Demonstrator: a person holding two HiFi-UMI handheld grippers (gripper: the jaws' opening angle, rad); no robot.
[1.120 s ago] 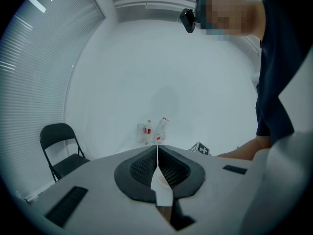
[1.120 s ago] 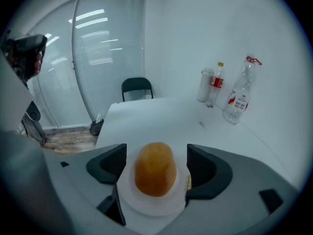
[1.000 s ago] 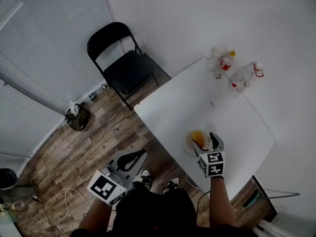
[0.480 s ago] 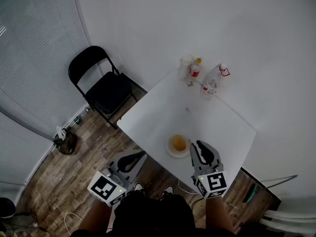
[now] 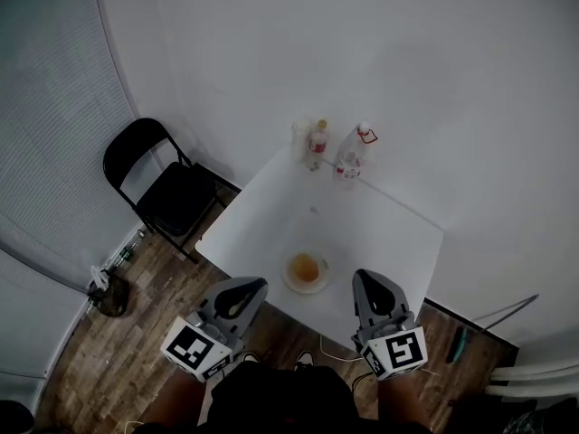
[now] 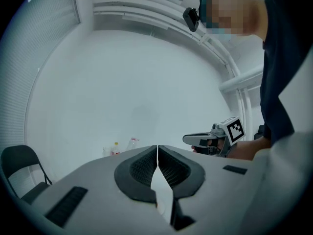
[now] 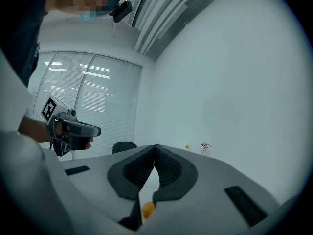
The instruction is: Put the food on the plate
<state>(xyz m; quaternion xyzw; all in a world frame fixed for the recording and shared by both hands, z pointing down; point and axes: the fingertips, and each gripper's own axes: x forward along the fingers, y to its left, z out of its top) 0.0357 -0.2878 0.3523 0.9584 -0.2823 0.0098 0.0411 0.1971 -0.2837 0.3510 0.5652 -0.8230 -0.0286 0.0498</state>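
The orange food lies on the white plate — roundish, showing no clear long axis. The left gripper and right gripper hang nearby, jaws clenched together, empty.

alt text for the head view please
Seen from above, a piece of orange food sits on a small plate near the front edge of a white table. The left gripper and right gripper, both shut and empty, hang nearer the viewer, one each side. Bottles stand at the far corner; a black chair is on the left.
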